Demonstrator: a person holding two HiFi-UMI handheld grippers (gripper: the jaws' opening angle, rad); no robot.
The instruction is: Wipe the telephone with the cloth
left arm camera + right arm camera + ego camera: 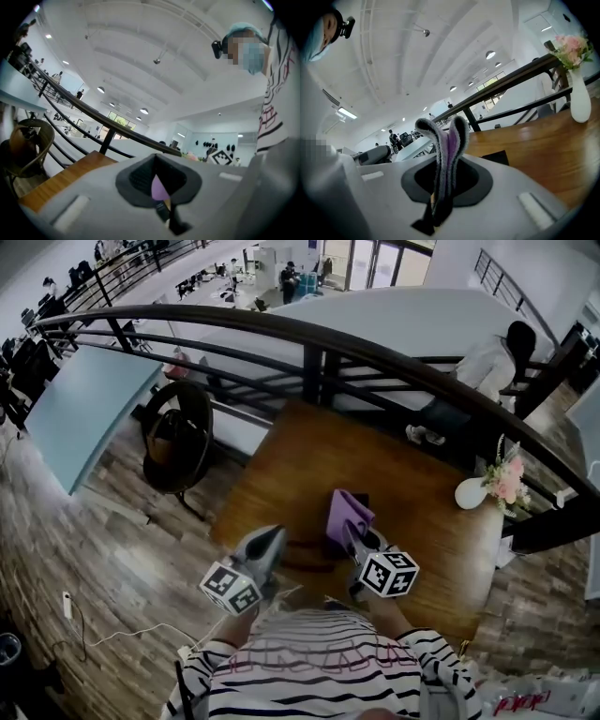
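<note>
My right gripper (352, 531) is shut on a purple cloth (347, 514), which it holds over the middle of the wooden table (281, 460). In the right gripper view the folded cloth (451, 140) sticks up from between the jaws of that gripper (440, 187). A flat black object (494, 158), apparently the telephone, lies on the table just beyond; only its corner (362, 499) shows past the cloth in the head view. My left gripper (277, 534) hovers to the left of the cloth, shut with nothing in it. In its own view only a sliver of purple shows past the left gripper's (159, 187) tips.
A white vase with pink flowers (472, 491) stands near the table's right edge. A dark curved railing (309, 338) runs behind the table. A round wicker chair (178, 437) stands to the left. A dark shape (307, 557) lies on the table between the grippers.
</note>
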